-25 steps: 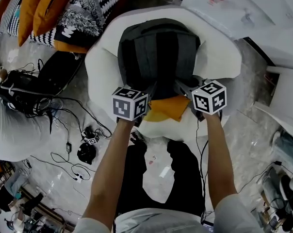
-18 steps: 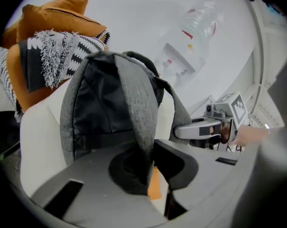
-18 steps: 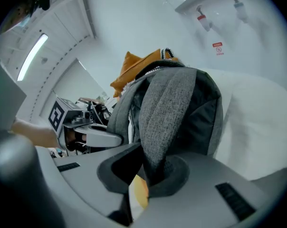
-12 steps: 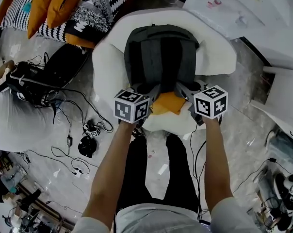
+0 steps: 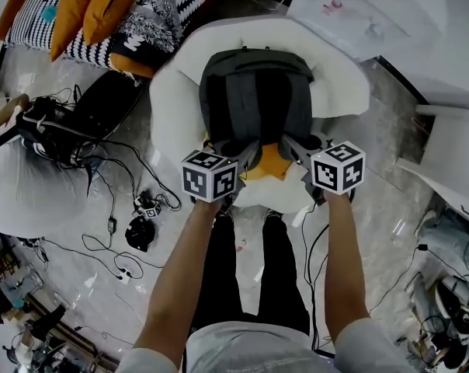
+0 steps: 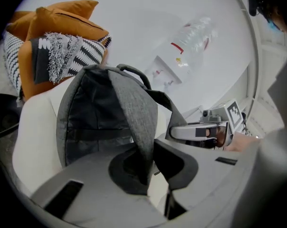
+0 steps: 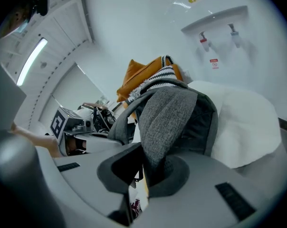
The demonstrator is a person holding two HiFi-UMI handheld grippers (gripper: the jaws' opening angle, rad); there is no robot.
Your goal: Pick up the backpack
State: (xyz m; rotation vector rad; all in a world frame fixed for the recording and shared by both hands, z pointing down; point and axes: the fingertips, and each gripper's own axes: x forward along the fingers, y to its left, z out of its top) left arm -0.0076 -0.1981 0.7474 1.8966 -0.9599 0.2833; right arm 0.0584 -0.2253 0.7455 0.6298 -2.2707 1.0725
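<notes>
A dark grey backpack (image 5: 254, 99) leans upright against a white beanbag seat (image 5: 168, 107), with its back panel and shoulder straps facing me. My left gripper (image 5: 236, 152) is shut on the left shoulder strap (image 6: 134, 113), which runs down between its pads in the left gripper view. My right gripper (image 5: 297, 144) is shut on the other grey strap (image 7: 165, 122). Both straps are pulled taut from the pack's top toward me. An orange cushion (image 5: 269, 164) shows under the pack's lower edge, between the two grippers.
Orange and black-and-white patterned cushions (image 5: 102, 14) are piled at the upper left. Black gear and tangled cables (image 5: 56, 138) cover the floor at the left. White furniture (image 5: 452, 154) stands at the right. My legs (image 5: 250, 270) stand right in front of the seat.
Both grippers have risen together with the straps in them. The backpack has come up with them, and less of the orange cushion shows beneath it.
</notes>
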